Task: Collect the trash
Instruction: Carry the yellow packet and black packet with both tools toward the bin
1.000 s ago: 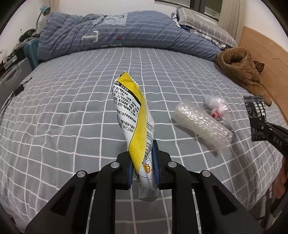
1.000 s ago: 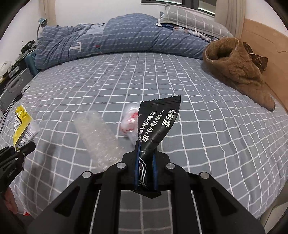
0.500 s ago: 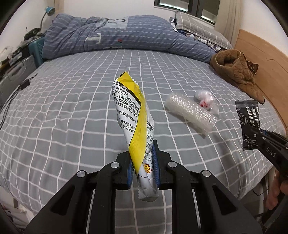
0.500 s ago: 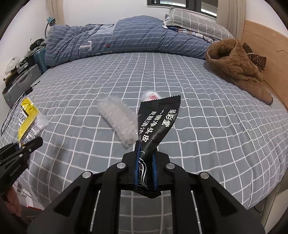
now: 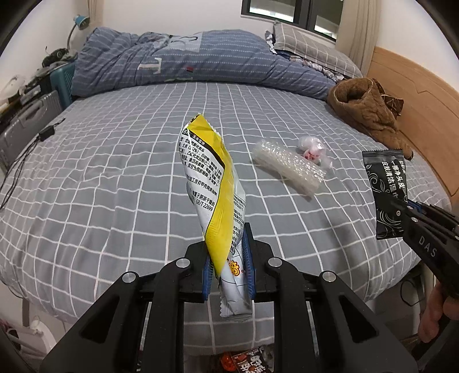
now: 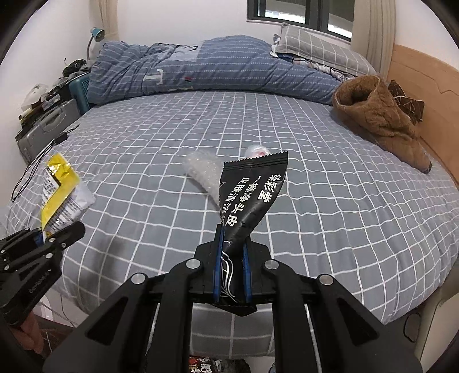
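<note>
The left gripper is pinching a yellow snack bag in closed jaws; the right gripper is clamping a black wrapper above the bed.

This is a bedroom in a home. A bed with a grey checked sheet is filling the space ahead of the fingers. Beyond them, a rumpled blue striped duvet is lying along the far side, with a checked pillow beside it under a dark window. A wooden headboard is running along the right, and a blue desk lamp is standing at the far left.
</note>
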